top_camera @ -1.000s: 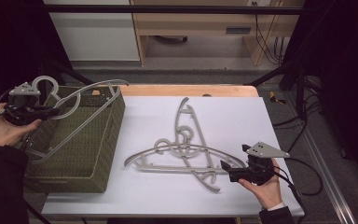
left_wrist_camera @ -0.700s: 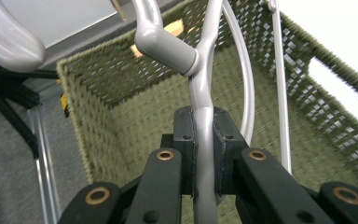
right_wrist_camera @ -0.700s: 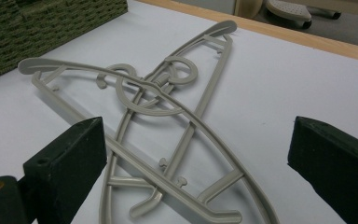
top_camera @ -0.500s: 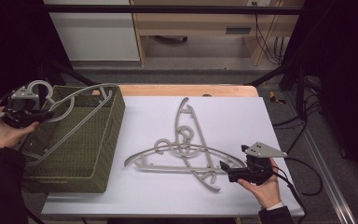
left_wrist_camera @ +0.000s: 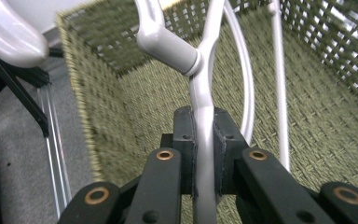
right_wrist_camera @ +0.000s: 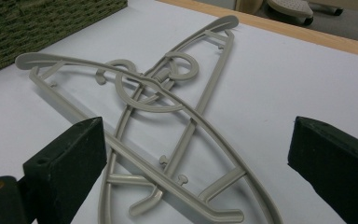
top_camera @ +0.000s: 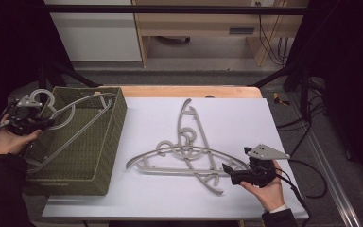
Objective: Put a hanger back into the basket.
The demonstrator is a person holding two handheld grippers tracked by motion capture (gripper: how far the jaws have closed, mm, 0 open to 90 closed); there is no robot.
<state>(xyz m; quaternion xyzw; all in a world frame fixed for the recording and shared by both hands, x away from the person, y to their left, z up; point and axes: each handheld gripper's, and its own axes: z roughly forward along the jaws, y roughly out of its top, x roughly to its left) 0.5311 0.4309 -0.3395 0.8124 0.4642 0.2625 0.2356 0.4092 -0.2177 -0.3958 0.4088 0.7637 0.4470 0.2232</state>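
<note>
Holding a grey hanger (top_camera: 71,113) by its neck over the woven basket (top_camera: 108,156), your left tongs (left_wrist_camera: 204,154) risk snagging its arm on the rim. Your right tongs (right_wrist_camera: 196,154) gape beside two crossed hangers (top_camera: 189,156) right of the basket.

The grey hanger (left_wrist_camera: 204,116) hook runs off the top edge.

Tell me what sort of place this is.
Probably a lab or workshop recording bench, not a home: a white work table inside a black metal frame, loose cables on the floor, and plain wooden furniture behind.
</note>
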